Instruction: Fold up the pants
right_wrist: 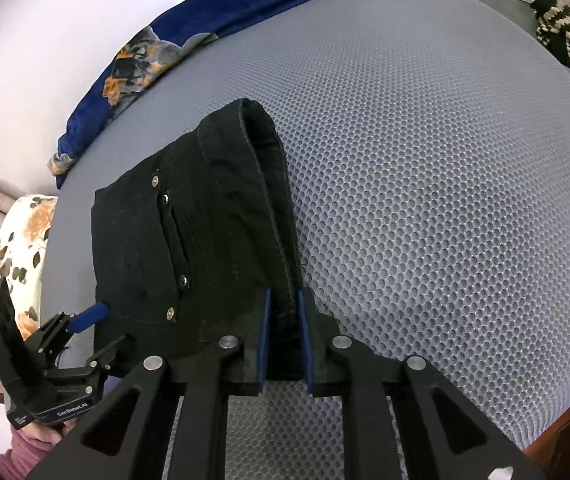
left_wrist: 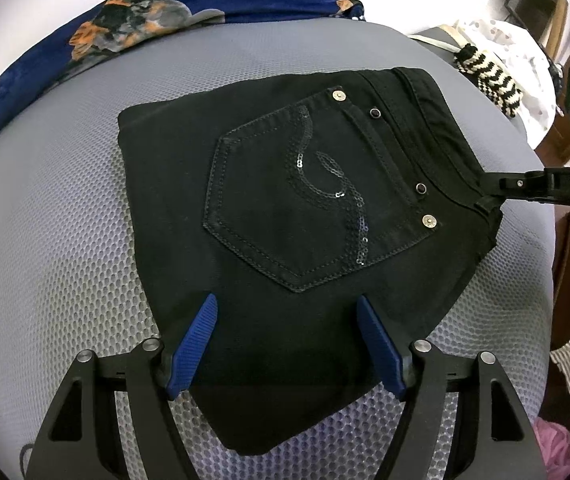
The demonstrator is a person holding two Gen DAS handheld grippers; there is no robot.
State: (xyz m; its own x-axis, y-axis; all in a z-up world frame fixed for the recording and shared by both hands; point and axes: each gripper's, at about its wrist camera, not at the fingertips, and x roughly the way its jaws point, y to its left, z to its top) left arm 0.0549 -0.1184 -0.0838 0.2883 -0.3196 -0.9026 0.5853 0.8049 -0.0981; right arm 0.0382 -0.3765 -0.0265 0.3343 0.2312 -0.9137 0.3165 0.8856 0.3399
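1. While it lies folded on the grey mesh mattress point(right_wrist: 425, 160), the pants point(left_wrist: 285, 208) show the back pocket point(left_wrist: 309, 200) upward.
2. The left gripper point(left_wrist: 287, 312) has its blue fingers point(left_wrist: 197, 344) spread wide over the near edge of the pants, holding nothing.
3. The right gripper point(right_wrist: 285, 300) has its fingers point(right_wrist: 263, 340) nearly together, pinching the waistband point(right_wrist: 281, 264).
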